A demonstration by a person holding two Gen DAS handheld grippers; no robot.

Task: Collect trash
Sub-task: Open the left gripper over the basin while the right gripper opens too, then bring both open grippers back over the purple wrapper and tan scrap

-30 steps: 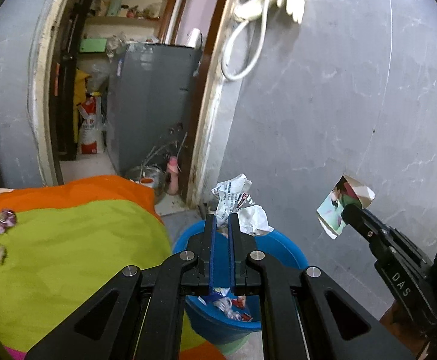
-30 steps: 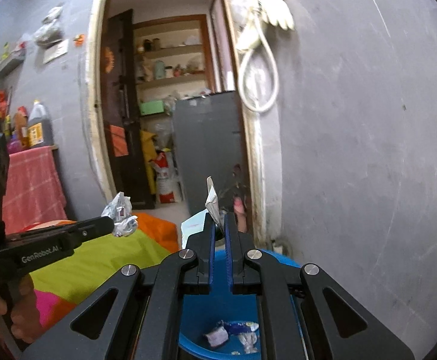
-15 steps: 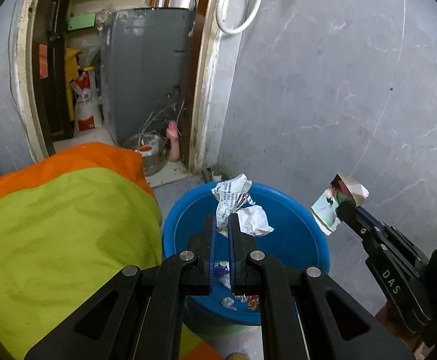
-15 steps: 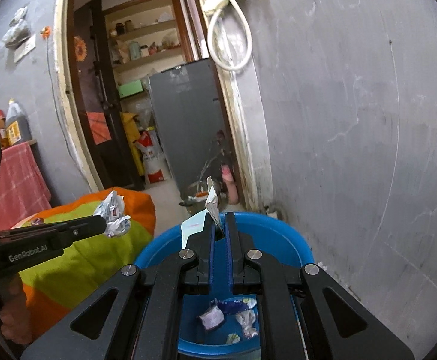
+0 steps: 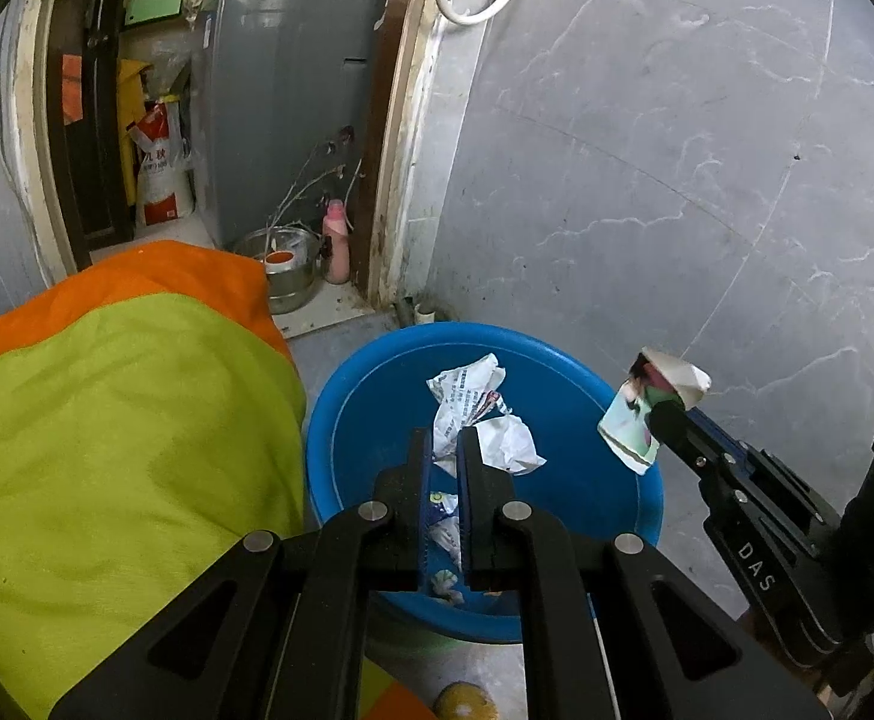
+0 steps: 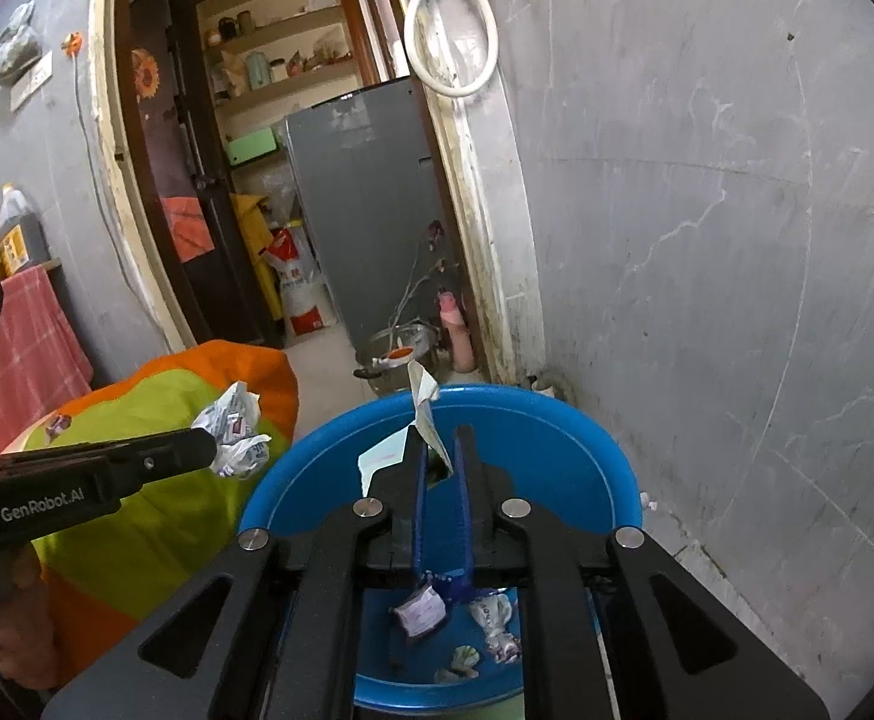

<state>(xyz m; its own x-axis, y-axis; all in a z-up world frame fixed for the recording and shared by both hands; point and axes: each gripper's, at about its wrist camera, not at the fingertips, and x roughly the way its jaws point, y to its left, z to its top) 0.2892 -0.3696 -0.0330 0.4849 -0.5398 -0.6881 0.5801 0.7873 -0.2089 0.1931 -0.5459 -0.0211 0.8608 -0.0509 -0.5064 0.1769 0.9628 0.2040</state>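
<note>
Left hand-held gripper (image 5: 442,444) is clamped on crumpled white printed wrapper (image 5: 476,414); right hand-held gripper (image 6: 442,450) on folded glossy paper scrap (image 6: 422,408). Both hang over round blue plastic basin (image 5: 629,480). Release only above its centre.

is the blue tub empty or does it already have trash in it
Not empty. The round blue plastic tub already holds a few small crumpled wrappers on its bottom, seen in the right wrist view below the hand-held gripper.
</note>
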